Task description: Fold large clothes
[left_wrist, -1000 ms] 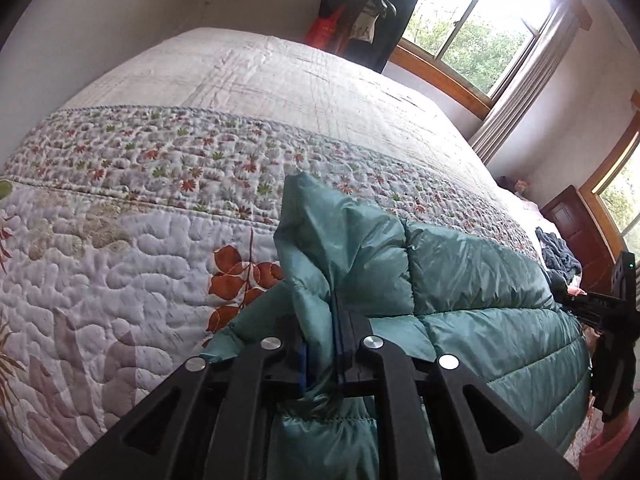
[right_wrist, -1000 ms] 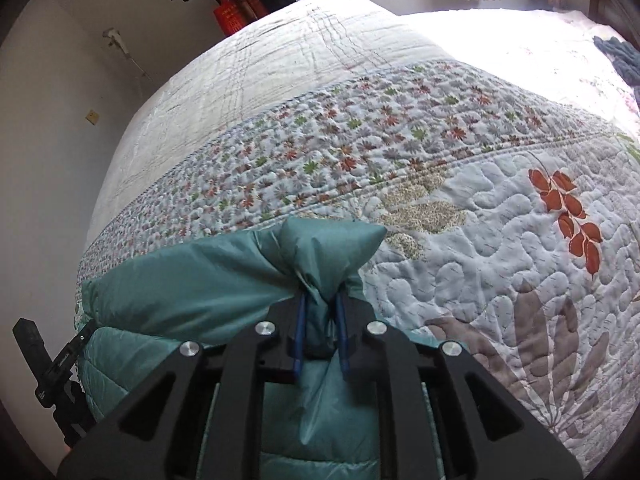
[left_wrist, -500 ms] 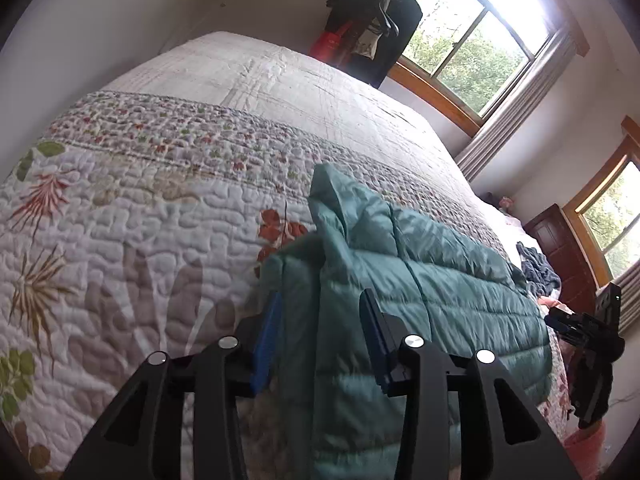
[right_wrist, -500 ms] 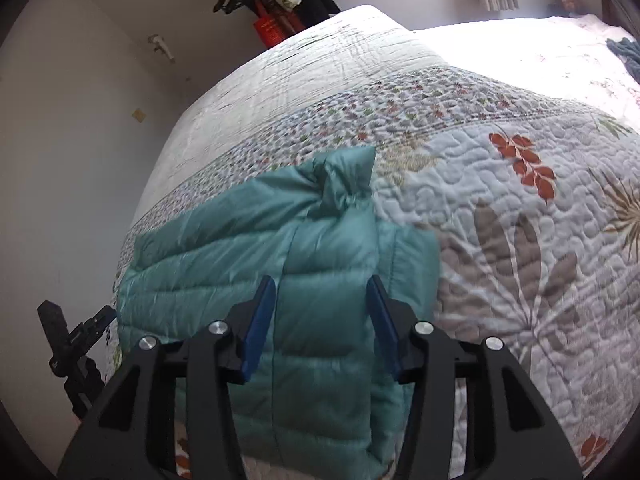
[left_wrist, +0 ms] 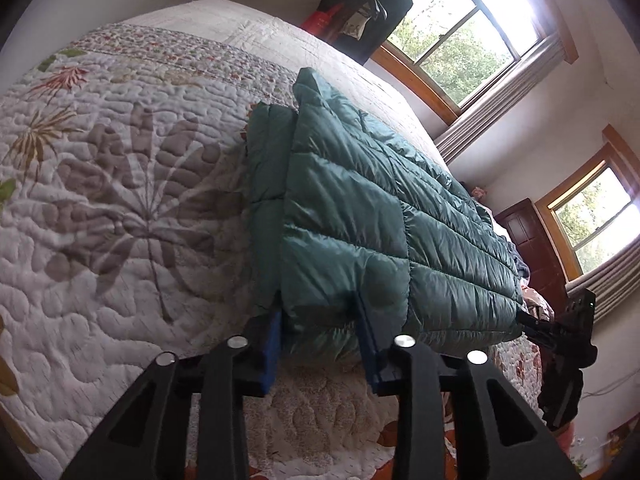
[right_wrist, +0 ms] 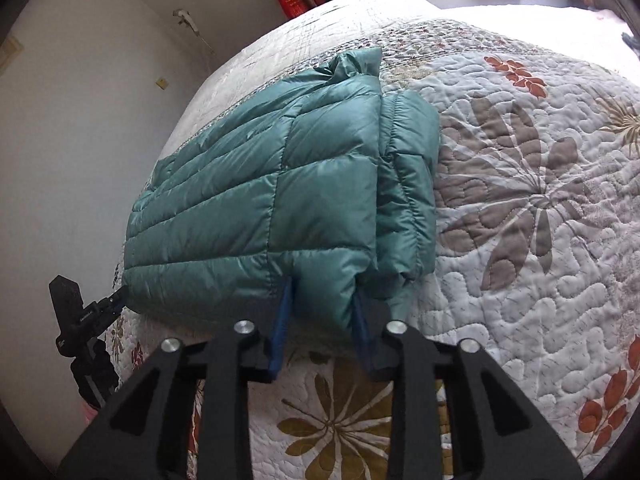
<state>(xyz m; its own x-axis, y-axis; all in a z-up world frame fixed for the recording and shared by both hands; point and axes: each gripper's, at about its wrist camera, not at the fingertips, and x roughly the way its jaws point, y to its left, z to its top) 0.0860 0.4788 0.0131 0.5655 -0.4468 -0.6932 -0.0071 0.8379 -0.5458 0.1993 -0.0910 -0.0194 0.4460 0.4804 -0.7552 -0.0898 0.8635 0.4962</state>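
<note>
Change since earlier: both grippers, clamped on pinched corners of the jacket a second ago, have let go and drawn back toward you; the jacket now lies flat.
Bed quilt [left_wrist: 120, 208]: floral, quilted, bearing the whole garment; you have bare quilt on either side of it.
Jacket [left_wrist: 360, 216]: teal puffer, folded into a rough rectangle near the bed's near edge, with a narrower layer showing along one side [right_wrist: 408, 184] beneath the top panel. The far corner [right_wrist: 356, 62] stands up, bunched.
Step in hand: a fold has just been laid and released, by my judgement. The bundle looks wide enough for one more fold.
Next move: you would need to regrasp along one edge with both grippers and carry it over evenly; smooth the raised corner first, or the padding is likely to spring open.
Left gripper [left_wrist: 320, 344]: jaws about half open, blue pads either side of the near hem, holding nothing. Whether the pads brush the fabric cannot be told.
Right gripper [right_wrist: 324, 332]: likewise parted, straddling the near edge of the jacket at its other end, gripping nothing; the hem bulges between the pads.
Fingers: black frames, blue pads [right_wrist: 282, 320]; fabric sits between but is not pinched.
</note>
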